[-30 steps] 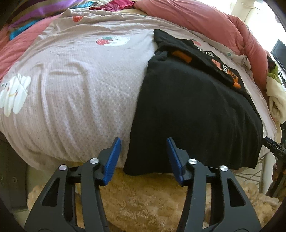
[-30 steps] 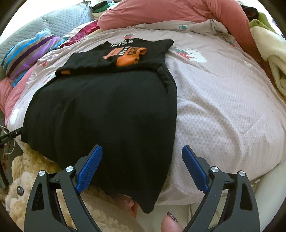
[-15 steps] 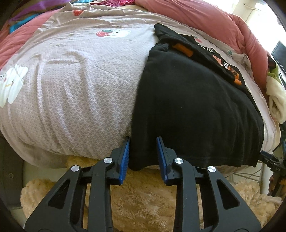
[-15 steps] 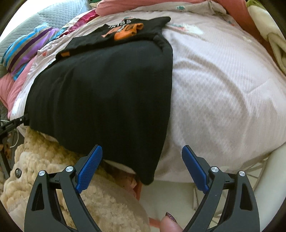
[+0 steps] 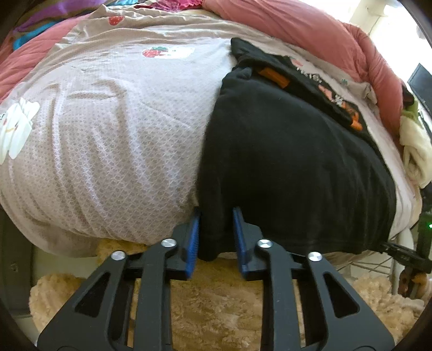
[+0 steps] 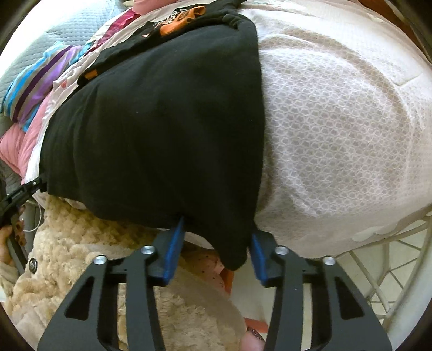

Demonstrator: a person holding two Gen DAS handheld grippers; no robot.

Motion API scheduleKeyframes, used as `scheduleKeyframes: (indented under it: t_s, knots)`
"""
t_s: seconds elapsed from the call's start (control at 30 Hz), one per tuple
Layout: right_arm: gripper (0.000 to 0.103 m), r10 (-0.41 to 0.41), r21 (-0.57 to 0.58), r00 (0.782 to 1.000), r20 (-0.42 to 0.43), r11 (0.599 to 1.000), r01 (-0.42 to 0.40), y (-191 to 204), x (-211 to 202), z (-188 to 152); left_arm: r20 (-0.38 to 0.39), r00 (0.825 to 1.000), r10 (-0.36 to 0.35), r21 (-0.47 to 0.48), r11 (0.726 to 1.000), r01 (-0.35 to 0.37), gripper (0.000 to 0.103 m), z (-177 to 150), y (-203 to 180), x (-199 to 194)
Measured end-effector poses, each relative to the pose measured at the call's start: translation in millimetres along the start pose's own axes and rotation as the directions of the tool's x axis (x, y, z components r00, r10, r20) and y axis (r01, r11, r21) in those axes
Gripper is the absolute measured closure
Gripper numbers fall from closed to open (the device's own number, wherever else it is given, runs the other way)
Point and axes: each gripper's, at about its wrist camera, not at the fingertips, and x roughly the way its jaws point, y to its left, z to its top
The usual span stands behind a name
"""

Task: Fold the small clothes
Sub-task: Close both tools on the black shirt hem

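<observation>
A black garment lies flat on the bed, and its near hem hangs over the edge. At its left bottom corner, my left gripper has its jaws closing, and the cloth fills the gap between the blue pads. The same garment shows in the right wrist view. My right gripper has its jaws closing around the right bottom corner, which hangs between the pads with a gap on its left side. A second black piece with orange print lies at the far end.
The bed cover is pale and patterned, with a pink quilt behind it. A beige fleece lies below the bed edge. White metal bars stand at the lower right. A striped cloth lies far left.
Both grippers moved in to the hanging hem. The left jaws narrowed onto the left corner. The right jaws, wide half a second ago, have come in around the right corner.
</observation>
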Motion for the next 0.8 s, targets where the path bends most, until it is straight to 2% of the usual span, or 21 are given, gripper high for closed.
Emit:
scheduleKeyframes:
  t_s: [0.03,0.1,0.17,0.27,0.33,0.47,0.6,0.8]
  knots:
    - [0.073,-0.004,-0.007,1.0,0.002,1.0,0.004,-0.2,-1.8,-0.2,0.008,1.0,-0.001,-0.003,1.0,0.001,0.097,0.3,0.7,-2.5]
    - [0.087,-0.013,-0.024,1.0,0.007,1.0,0.013,-1.1,-7.0,-1.2,0.017,1.0,-0.007,0.0,1.0,0.007,0.099,0.4,0.0,-5.9]
    - [0.094,0.005,-0.028,1.0,0.01,1.0,-0.005,-2.7,-13.1,-1.7,0.027,0.999,-0.018,0.005,1.0,0.018,0.099,0.9,-3.3,-10.1]
    - [0.095,0.053,-0.042,0.998,0.019,0.998,-0.052,0.7,-26.3,-0.2,0.054,0.996,-0.071,0.0,0.997,0.071,0.1,1.5,-7.3,-20.8]
    - [0.095,0.075,-0.058,0.997,0.036,0.996,-0.073,5.0,-36.9,1.9,0.082,0.993,-0.08,0.009,0.997,0.079,0.1,2.9,-11.4,-31.7]
    - [0.095,0.13,-0.09,0.986,0.105,0.989,-0.12,13.6,-65.0,14.6,0.13,0.983,-0.128,-0.002,0.992,0.129,0.1,11.2,-12.7,-51.1]
    - [0.095,0.168,-0.118,0.968,0.187,0.982,-0.148,18.0,-93.4,31.5,0.167,0.976,-0.137,-0.017,0.99,0.142,0.1,24.0,-10.3,-63.5]
    - [0.095,0.185,-0.123,0.939,0.291,0.98,-0.155,18.1,-120.6,55.9,0.209,0.965,-0.155,-0.028,0.986,0.165,0.1,45.2,-10.2,-75.0]
